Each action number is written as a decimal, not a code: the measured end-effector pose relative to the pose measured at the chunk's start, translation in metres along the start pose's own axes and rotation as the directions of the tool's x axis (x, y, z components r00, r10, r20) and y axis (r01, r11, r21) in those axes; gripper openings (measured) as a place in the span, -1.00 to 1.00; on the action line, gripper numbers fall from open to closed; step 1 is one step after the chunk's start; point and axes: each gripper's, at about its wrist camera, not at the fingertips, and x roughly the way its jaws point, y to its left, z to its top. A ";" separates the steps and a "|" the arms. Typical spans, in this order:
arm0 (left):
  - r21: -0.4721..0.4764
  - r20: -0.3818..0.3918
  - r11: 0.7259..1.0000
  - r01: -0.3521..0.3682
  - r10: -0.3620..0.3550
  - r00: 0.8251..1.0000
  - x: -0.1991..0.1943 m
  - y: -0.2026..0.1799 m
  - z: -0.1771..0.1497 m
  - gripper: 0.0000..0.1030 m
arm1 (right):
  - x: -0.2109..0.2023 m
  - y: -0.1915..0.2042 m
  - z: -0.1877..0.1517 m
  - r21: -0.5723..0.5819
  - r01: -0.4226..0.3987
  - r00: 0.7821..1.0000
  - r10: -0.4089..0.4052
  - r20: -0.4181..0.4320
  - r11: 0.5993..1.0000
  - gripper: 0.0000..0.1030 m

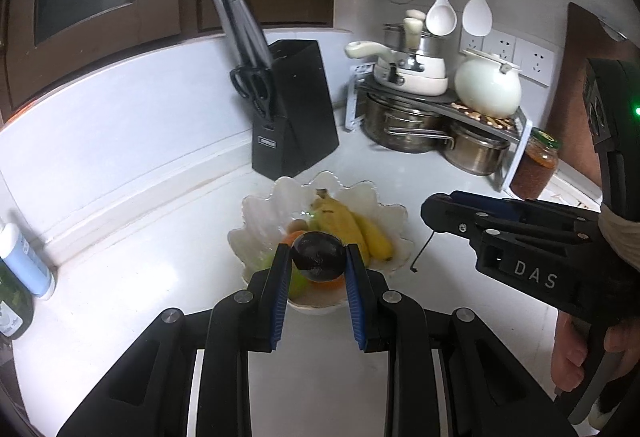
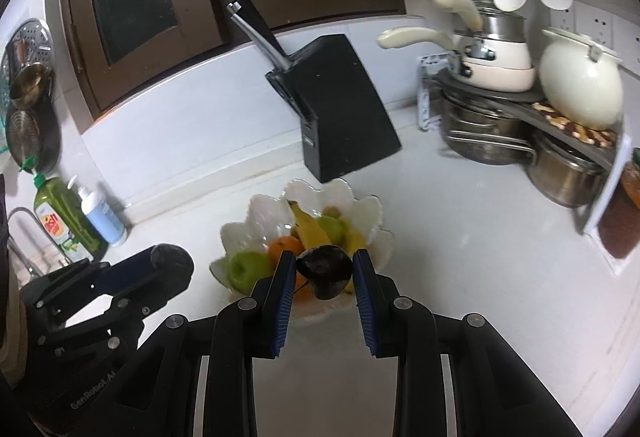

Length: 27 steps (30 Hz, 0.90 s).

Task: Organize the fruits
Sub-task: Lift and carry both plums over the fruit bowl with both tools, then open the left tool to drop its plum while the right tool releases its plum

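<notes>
In the left wrist view, the left tool (image 1: 318, 261) is clenched on a dark round fruit (image 1: 317, 256), probably an avocado, and holds it just above the near side of the white scalloped bowl (image 1: 260, 209), which stands on the white worktop (image 1: 440, 189) in front of the black knife block (image 1: 298, 109). The bowl already contains the bananas (image 1: 352, 227), an orange fruit partly hidden behind the dark one, something green at the near left, and a small brownish fruit further back. The right tool (image 1: 430, 215) enters from the right side, near the bowl, but this view does not show if it carries something. In the right wrist view, the right tool (image 2: 324, 271) grasps a second dark fruit (image 2: 325, 271) between its blue pads (image 2: 282, 301), also over the near rim of the same bowl (image 2: 372, 213). Here the content is clearer: a green apple (image 2: 244, 269), an orange (image 2: 285, 247), one banana (image 2: 310, 231), and another green fruit (image 2: 332, 229) behind it. The left tool (image 2: 172, 261) appears at the lower left with its dark fruit (image 2: 172, 261). I judge that the task is almost finished: most fruits lie in the bowl, no loose fruit is visible on the worktop, and only the two held pieces remain to be put down.
</notes>
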 end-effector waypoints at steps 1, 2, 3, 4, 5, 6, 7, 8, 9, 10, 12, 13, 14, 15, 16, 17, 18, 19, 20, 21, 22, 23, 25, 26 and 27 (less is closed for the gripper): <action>0.000 0.002 1.000 0.001 -0.001 1.000 0.002 0.002 0.001 -0.48 | 0.004 0.001 0.001 0.002 -0.010 1.000 0.010 0.002 1.000 -0.41; 0.001 0.003 1.000 0.003 -0.003 1.000 0.004 0.005 0.002 -0.48 | 0.007 0.002 0.002 0.005 -0.019 1.000 0.019 0.003 1.000 -0.41; 0.003 0.004 1.000 0.003 -0.003 1.000 0.006 0.007 0.002 -0.48 | 0.012 0.003 0.003 0.009 -0.026 1.000 0.026 0.000 1.000 -0.41; 0.007 0.009 1.000 0.005 -0.005 1.000 0.008 0.008 0.003 -0.48 | 0.016 0.004 0.004 0.012 -0.036 0.999 0.036 -0.004 0.999 -0.41; 0.011 0.012 1.000 0.011 -0.011 1.000 0.012 0.010 0.005 -0.48 | 0.021 0.004 0.005 0.018 -0.051 0.999 0.051 -0.009 0.999 -0.41; 0.012 0.009 1.000 0.018 -0.018 1.000 0.015 0.011 0.006 -0.48 | 0.025 0.004 0.005 0.022 -0.054 0.998 0.055 -0.017 0.998 -0.41; 0.013 0.007 1.000 0.025 -0.025 1.000 0.018 0.012 0.006 -0.48 | 0.030 0.005 0.005 0.022 -0.058 0.998 0.059 -0.023 0.998 -0.41; 0.017 0.005 0.999 0.027 -0.028 1.000 0.023 0.013 0.007 -0.48 | 0.034 0.005 0.005 0.024 -0.062 0.998 0.063 -0.031 0.998 -0.41; 0.019 0.001 0.999 0.027 -0.027 1.000 0.027 0.015 0.008 -0.48 | 0.039 0.005 0.004 0.026 -0.061 0.997 0.063 -0.045 0.998 -0.41; 0.022 -0.005 0.999 0.028 -0.028 1.000 0.031 0.016 0.008 -0.48 | 0.043 0.005 0.003 0.026 -0.062 0.996 0.064 -0.056 0.998 -0.41; 0.028 -0.016 0.999 0.030 -0.029 0.999 0.042 0.019 0.009 -0.48 | 0.053 0.005 0.000 0.024 -0.056 0.995 0.058 -0.080 0.998 -0.41; 0.033 -0.021 0.999 0.031 -0.031 0.999 0.047 0.020 0.009 -0.48 | 0.056 0.005 -0.001 0.026 -0.056 0.995 0.058 -0.086 0.998 -0.41; 0.038 -0.028 0.999 0.033 -0.032 0.999 0.052 0.021 0.009 -0.48 | 0.061 0.005 -0.002 0.028 -0.054 0.993 0.057 -0.101 0.998 -0.41; 0.039 -0.034 0.999 0.035 -0.034 0.999 0.056 0.022 0.010 -0.48 | 0.065 0.004 -0.003 0.031 -0.051 0.992 0.054 -0.112 0.998 -0.41; 0.040 -0.038 0.998 0.041 -0.040 0.998 0.060 0.023 0.010 -0.48 | 0.070 0.003 -0.005 0.036 -0.049 0.991 0.053 -0.122 0.998 -0.41; 0.040 -0.045 0.998 0.050 -0.048 0.998 0.067 0.023 0.009 -0.48 | 0.073 0.003 -0.006 0.040 -0.046 0.991 0.051 -0.127 0.998 -0.41; 0.038 -0.052 0.998 0.055 -0.053 0.997 0.071 0.024 0.010 -0.48 | 0.077 0.001 -0.007 0.049 -0.042 0.989 0.048 -0.137 0.998 -0.41; 0.038 -0.057 0.997 0.061 -0.058 0.997 0.076 0.024 0.011 -0.48 | 0.081 0.000 -0.008 0.055 -0.042 0.988 0.050 -0.146 0.998 -0.41; 0.040 -0.062 0.997 0.072 -0.069 0.996 0.082 0.025 0.011 -0.48 | 0.084 0.000 -0.009 0.054 -0.038 0.987 0.046 -0.154 0.998 -0.41; 0.041 -0.068 0.996 0.074 -0.071 0.995 0.087 0.025 0.012 -0.48 | 0.087 -0.001 -0.009 0.052 -0.032 0.986 0.040 -0.160 0.998 -0.41; 0.045 -0.075 0.996 0.073 -0.069 0.995 0.091 0.025 0.012 -0.48 | 0.089 -0.002 -0.010 0.049 -0.029 0.985 0.036 -0.167 0.998 -0.41; 0.051 -0.081 0.996 0.070 -0.066 0.995 0.096 0.024 0.012 -0.48 | 0.092 -0.002 -0.011 0.047 -0.026 0.984 0.034 -0.176 0.999 -0.41; 0.063 -0.090 0.996 0.058 -0.053 0.995 0.103 0.024 0.013 -0.48 | 0.094 -0.003 -0.011 0.046 -0.022 0.982 0.030 -0.185 0.999 -0.41; 0.068 -0.093 0.996 0.055 -0.049 0.994 0.106 0.024 0.013 -0.48 | 0.096 -0.003 -0.011 0.044 -0.019 0.982 0.027 -0.190 0.999 -0.41; 0.071 -0.096 0.996 0.053 -0.046 0.994 0.109 0.024 0.013 -0.48 | 0.098 -0.003 -0.012 0.041 -0.014 0.980 0.022 -0.197 0.999 -0.41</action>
